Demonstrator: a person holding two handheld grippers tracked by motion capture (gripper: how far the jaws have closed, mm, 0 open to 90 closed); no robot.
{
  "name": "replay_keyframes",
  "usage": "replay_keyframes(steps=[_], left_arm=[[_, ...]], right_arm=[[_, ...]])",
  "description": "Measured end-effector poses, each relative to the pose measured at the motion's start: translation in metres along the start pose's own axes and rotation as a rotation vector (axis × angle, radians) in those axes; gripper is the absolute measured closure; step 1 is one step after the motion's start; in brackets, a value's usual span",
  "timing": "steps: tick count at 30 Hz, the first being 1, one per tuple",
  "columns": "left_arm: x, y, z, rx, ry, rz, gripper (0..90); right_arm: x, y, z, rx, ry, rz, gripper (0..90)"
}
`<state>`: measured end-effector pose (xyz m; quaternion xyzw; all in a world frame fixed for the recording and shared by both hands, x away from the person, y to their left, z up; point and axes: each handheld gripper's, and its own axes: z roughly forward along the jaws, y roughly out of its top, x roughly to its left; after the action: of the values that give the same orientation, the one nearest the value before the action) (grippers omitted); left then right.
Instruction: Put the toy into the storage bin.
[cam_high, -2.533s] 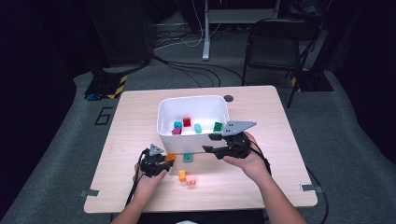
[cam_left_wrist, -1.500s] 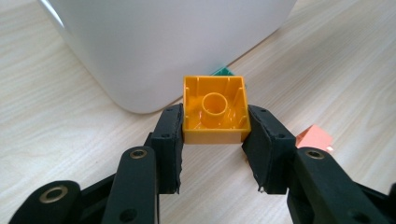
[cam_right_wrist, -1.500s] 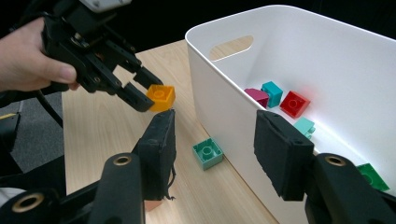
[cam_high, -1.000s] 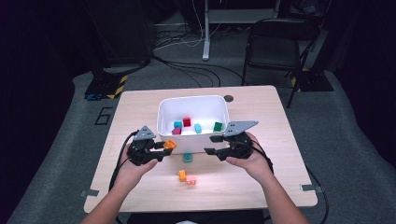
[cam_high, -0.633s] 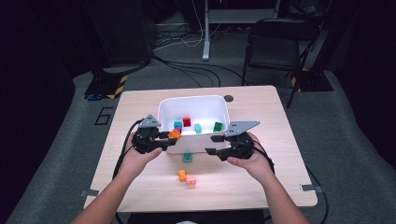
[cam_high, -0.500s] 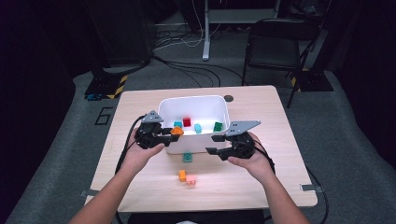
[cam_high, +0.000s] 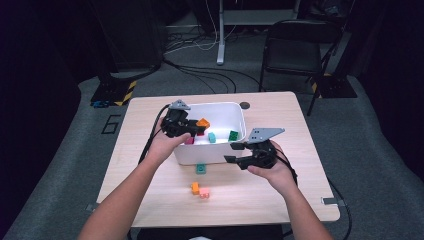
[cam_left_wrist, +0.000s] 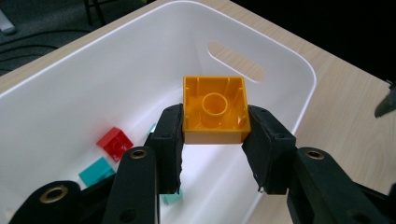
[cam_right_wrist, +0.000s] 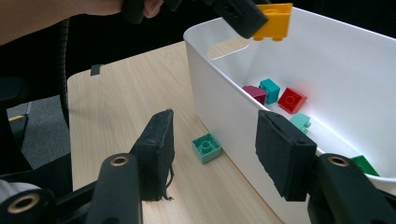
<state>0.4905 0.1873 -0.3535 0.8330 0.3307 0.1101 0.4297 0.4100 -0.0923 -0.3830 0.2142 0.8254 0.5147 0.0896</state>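
High view: left gripper (cam_high: 192, 128) clamps an orange block (cam_high: 203, 122) over the white bin (cam_high: 242, 111), ready to drop. Right gripper (cam_high: 233, 152) sits at the bin's near right corner, jaws apart, empty. Left on the table in front of the bin: three blocks, one teal block (cam_high: 201, 169), one small orange (cam_high: 195, 188), one pink (cam_high: 204, 192).

Left gripper view: pads (cam_left_wrist: 170, 135) press both sides of the orange block (cam_left_wrist: 215, 110), above the bin's inside. Red (cam_left_wrist: 113, 142) plus at least two teal pieces on the bin floor.

Right gripper view: own jaws wide, nothing between; teal block (cam_right_wrist: 207, 147) just outside the bin wall (cam_right_wrist: 215, 108). Inside the bin: five blocks — maroon, teal, red, mint, green. Roughly two thirds sorted.
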Motion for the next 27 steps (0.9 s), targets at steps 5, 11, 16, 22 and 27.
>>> replay_keyframes(steps=[5,11,16,22,27], left_arm=[[0.006,0.011,0.016,0.002,-0.013,0.013,58.4],[0.015,0.024,0.035,0.012,-0.014,0.03,58.4],[0.02,0.026,0.05,0.01,-0.016,0.019,58.4],[0.029,0.023,0.068,0.043,0.023,0.018,58.3],[0.032,0.022,0.071,0.063,0.04,0.01,57.9]], right_arm=[[-0.003,-0.001,-0.002,-0.005,-0.005,0.009,46.5],[-0.005,-0.002,-0.002,-0.008,-0.007,0.016,46.3],[-0.006,-0.003,-0.002,-0.005,-0.007,0.023,46.3],[-0.006,-0.003,-0.002,-0.01,-0.006,0.025,46.3],[-0.007,-0.004,-0.001,-0.009,-0.005,0.027,46.3]])
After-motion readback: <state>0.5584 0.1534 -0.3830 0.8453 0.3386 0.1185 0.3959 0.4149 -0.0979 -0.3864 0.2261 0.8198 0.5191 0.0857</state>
